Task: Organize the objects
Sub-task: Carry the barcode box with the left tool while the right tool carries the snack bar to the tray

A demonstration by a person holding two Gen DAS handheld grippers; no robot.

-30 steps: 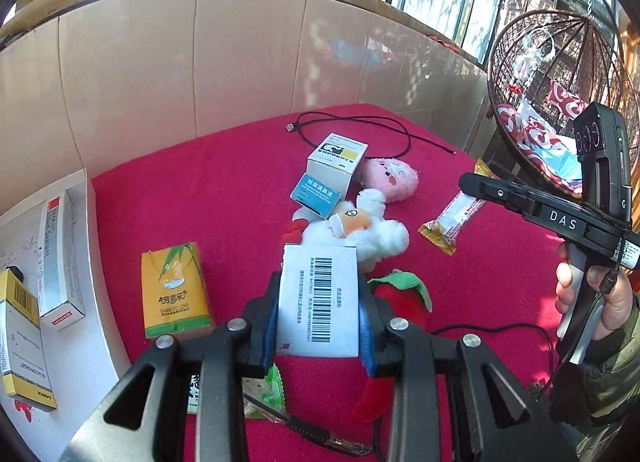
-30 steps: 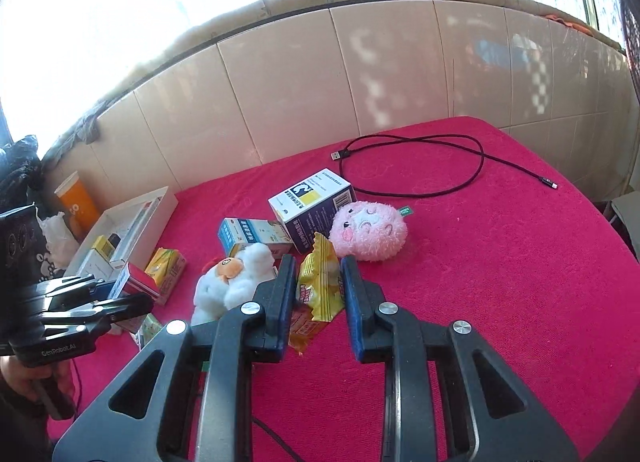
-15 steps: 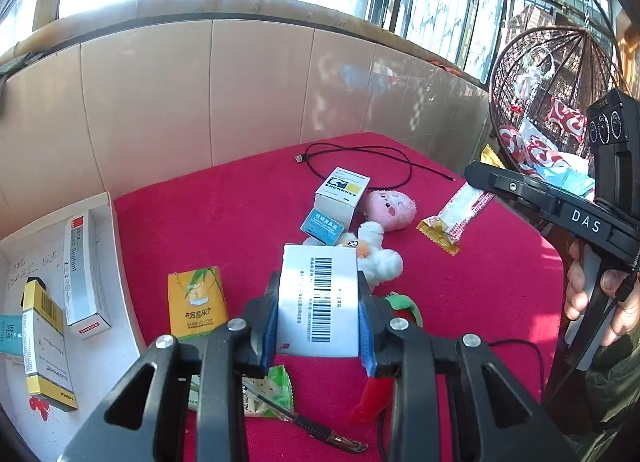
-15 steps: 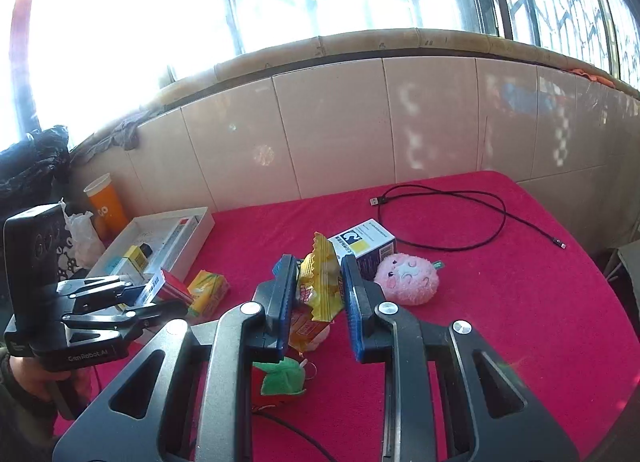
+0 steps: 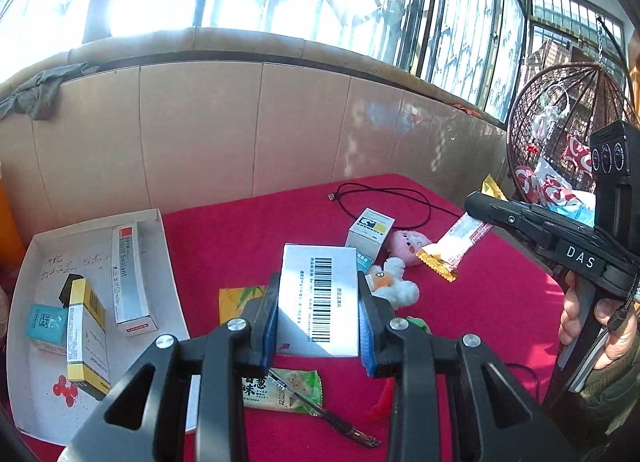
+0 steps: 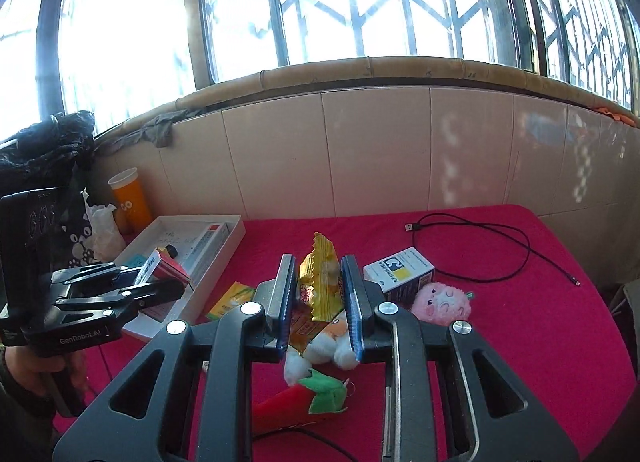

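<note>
My left gripper (image 5: pixel 319 304) is shut on a white box with a barcode (image 5: pixel 320 294), held above the red cloth. My right gripper (image 6: pixel 319 298) is shut on a yellow snack packet (image 6: pixel 320 282); the same packet (image 5: pixel 456 246) hangs from it in the left wrist view. A white tray (image 5: pixel 164 246) at the left holds a sealant box (image 5: pixel 130 278), a yellow-black box (image 5: pixel 84 334) and a teal box (image 5: pixel 44 326). From the right wrist view the left gripper (image 6: pixel 176 282) with its box hovers by the tray (image 6: pixel 224 246).
On the red cloth (image 6: pixel 540 334) lie a white plush (image 5: pixel 394 288), a pink plush (image 6: pixel 442 304), a white-yellow box (image 6: pixel 400 272), a chilli plush (image 6: pixel 304 398), a yellow-green carton (image 6: pixel 232 300), a green sachet with a pen (image 5: pixel 288 388) and a black cable (image 6: pixel 480 250). An orange cup (image 6: pixel 130 202) stands behind the tray.
Both grippers have risen and tilted up with their loads still held. More of the window and the tray now shows, and the objects on the cloth look smaller.
</note>
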